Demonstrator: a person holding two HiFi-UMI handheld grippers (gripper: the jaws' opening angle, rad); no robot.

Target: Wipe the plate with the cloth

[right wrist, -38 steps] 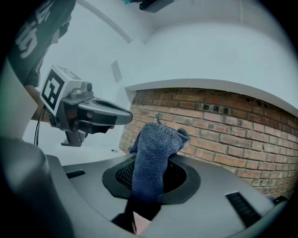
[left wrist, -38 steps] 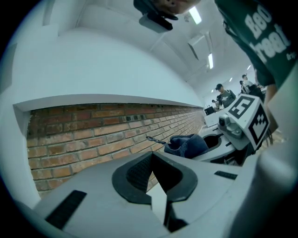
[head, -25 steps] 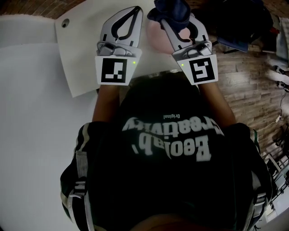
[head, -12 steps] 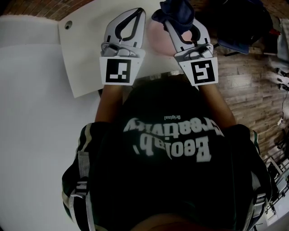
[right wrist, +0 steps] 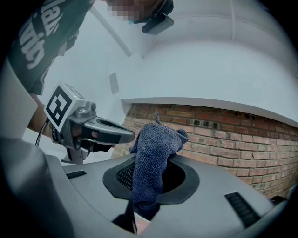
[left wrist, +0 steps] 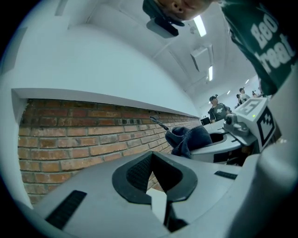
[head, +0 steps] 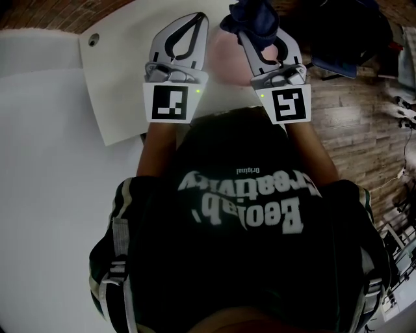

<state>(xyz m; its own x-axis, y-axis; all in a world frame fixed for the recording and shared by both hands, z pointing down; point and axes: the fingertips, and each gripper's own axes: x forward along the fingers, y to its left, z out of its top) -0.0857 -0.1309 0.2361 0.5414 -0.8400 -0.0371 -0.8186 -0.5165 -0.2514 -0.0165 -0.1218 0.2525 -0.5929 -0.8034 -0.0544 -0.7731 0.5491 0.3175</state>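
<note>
A pink plate (head: 223,57) lies on the white table (head: 117,84), mostly hidden between and under my two grippers. My right gripper (head: 255,29) is shut on a dark blue cloth (head: 252,15), which bunches over its tips above the plate's far right side. In the right gripper view the cloth (right wrist: 152,160) hangs pinched between the pads of that gripper (right wrist: 150,163). My left gripper (head: 199,18) is shut, with nothing between its pads (left wrist: 139,173), and it points past the plate's left edge. Both grippers are tilted up, toward a brick wall (left wrist: 79,139).
A hole (head: 94,39) sits in the table's far left corner. A dark bag (head: 344,32) lies on the wooden floor (head: 364,117) to the right. The person's dark shirt (head: 240,214) fills the lower head view. People stand far off (left wrist: 216,109).
Both grippers have shifted only slightly in the head view. The cloth stays pinched in the right gripper and the left stays shut.
</note>
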